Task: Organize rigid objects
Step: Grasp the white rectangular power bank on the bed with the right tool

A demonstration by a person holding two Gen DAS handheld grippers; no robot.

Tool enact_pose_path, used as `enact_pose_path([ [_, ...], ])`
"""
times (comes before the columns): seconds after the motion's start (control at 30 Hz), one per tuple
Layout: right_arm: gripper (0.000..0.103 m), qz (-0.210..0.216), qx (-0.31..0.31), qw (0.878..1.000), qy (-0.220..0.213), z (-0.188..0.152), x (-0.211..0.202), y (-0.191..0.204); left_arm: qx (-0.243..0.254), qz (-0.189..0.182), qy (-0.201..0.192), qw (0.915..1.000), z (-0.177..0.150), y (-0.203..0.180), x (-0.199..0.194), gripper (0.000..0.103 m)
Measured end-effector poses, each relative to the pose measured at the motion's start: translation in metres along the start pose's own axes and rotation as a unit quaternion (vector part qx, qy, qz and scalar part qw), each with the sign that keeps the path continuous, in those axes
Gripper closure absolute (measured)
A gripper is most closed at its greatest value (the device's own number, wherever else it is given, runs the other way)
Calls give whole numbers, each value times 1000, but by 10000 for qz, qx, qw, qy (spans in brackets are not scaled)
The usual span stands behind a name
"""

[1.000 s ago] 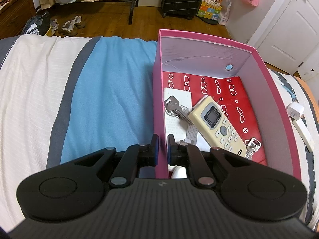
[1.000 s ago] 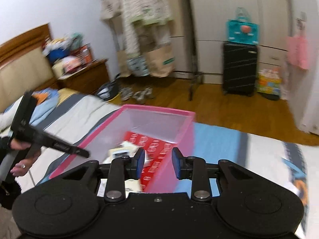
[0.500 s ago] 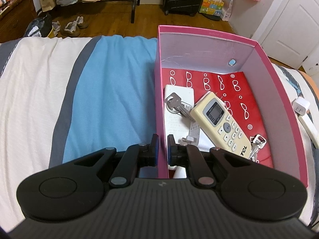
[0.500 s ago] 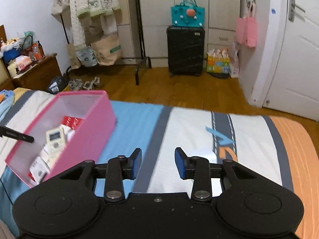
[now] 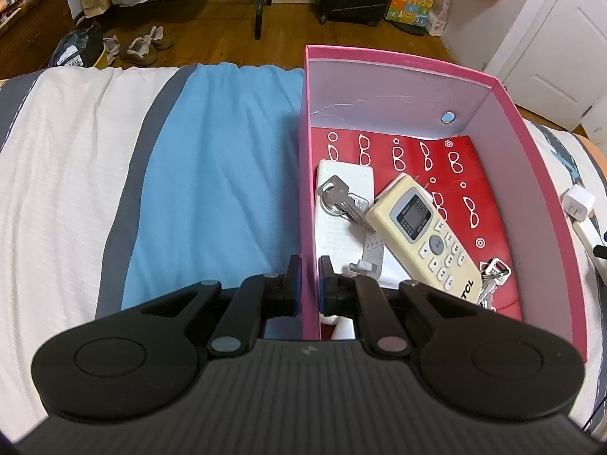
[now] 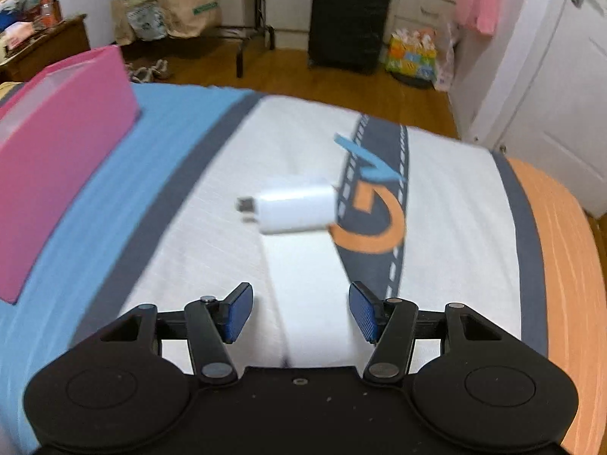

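Note:
A pink box stands on the bed. It holds a cream remote, a key bunch on a white flat device, and more keys. My left gripper is shut on the box's left wall. A white charger plug lies on a long white bar on the bedsheet, also at the right edge of the left wrist view. My right gripper is open just short of the plug, over the white bar. The box shows at the left in that view.
The striped bedsheet spreads left of the box. Beyond the bed edge are a wood floor, a black suitcase, shoes, paper bags and a white door.
My right gripper swung right, away from the box, came down over the plug and white bar, and its jaws opened wider. My left gripper kept its hold on the box wall.

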State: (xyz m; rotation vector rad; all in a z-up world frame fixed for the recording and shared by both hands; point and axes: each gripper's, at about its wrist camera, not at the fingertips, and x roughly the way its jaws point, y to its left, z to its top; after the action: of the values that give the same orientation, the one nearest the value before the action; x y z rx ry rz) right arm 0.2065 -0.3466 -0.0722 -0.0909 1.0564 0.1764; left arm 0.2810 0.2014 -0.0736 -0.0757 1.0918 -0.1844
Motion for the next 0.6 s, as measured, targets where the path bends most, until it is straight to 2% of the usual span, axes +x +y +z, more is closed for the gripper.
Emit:
enact_pose_path([
  [0.27, 37, 143, -12, 9997, 185, -3, 20, -6, 0, 58, 18, 10000, 1, -2, 2, 95],
  [0.43, 32, 182, 276, 9995, 4, -9, 25, -7, 36, 93, -20, 9999, 0, -3, 1, 95],
  [0.6, 39, -57, 489, 9988, 20, -11, 18, 1, 63, 129, -51, 9999, 0, -4, -2, 95],
])
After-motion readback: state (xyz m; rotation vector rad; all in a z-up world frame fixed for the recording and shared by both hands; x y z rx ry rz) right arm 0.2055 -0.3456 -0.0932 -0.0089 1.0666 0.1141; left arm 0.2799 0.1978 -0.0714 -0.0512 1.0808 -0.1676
